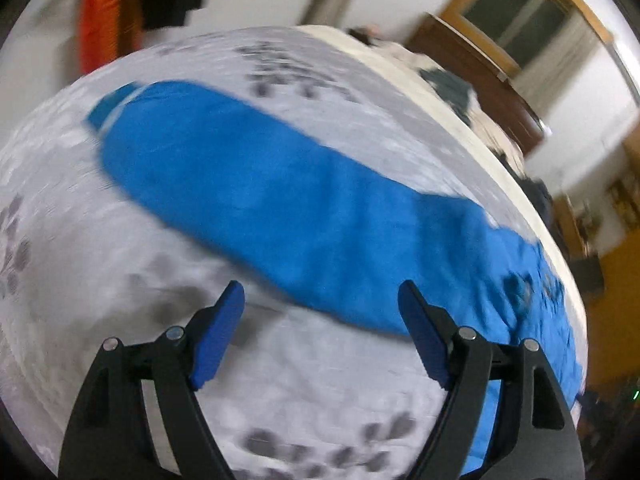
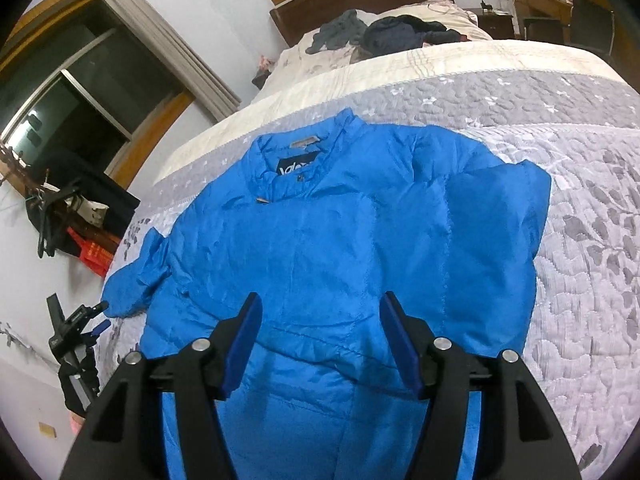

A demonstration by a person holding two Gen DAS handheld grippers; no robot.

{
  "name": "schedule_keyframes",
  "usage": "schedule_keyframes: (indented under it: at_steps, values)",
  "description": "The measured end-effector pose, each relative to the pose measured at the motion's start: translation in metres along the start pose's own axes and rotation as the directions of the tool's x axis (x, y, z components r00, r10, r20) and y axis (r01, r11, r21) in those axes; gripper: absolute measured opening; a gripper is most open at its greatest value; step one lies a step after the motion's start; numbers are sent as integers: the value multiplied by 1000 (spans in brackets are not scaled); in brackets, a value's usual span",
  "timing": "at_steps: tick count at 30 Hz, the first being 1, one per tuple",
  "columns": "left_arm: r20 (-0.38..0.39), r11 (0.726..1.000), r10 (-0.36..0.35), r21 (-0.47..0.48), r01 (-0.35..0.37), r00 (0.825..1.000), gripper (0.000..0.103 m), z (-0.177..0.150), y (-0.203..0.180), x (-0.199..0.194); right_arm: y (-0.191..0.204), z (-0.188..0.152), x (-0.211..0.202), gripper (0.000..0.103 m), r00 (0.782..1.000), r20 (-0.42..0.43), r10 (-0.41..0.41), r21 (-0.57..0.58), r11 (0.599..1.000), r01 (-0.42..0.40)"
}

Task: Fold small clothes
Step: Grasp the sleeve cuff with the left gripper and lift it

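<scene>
- Right wrist view, far left: the left gripper (image 2: 98,318) shows small at the bed's edge, close to the jacket's cuff; its blue-tipped fingers stand apart.
- Left of centre: one sleeve (image 2: 136,276) stretches out toward the lower left, crumpled at the cuff.
- Centre: the blue jacket (image 2: 320,232) lies flat on the grey quilt (image 2: 580,240), collar (image 2: 296,156) toward the top of the frame, a dark label inside it. The fabric is shiny, puffy and creased.
- Right: the other sleeve (image 2: 500,216) is folded in over the body.
- Bottom centre: the right gripper (image 2: 320,310) hangs over the jacket's lower part, fingers spread, holding nothing.
- Left wrist view is blurred: the sleeve runs diagonally across the frame; left gripper (image 1: 322,294) open above the quilt.
</scene>
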State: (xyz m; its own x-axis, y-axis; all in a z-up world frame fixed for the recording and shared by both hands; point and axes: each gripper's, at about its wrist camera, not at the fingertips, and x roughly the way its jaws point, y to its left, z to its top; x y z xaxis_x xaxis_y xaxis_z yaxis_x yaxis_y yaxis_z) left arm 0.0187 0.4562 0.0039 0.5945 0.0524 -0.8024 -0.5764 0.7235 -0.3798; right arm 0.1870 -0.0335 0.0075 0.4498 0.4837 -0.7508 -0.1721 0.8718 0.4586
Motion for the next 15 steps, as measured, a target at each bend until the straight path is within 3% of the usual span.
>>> schedule_keyframes:
  at_steps: [4, 7, 15]
  values:
    - [4, 989, -11, -144, 11, 1000, 79, 12, 45, 5, -1, -1, 4, 62, 1000, -8, -3, 2, 1000, 3]
    - [8, 967, -78, -244, 78, 997, 78, 21, 68, 17, -2, -2, 5, 62, 1000, -11, -8, 5, 1000, 8]
    - [75, 939, -117, -317, 135, 990, 78, 48, 84, 34, -6, -1, 7, 62, 1000, -9, -16, 13, 1000, 16]
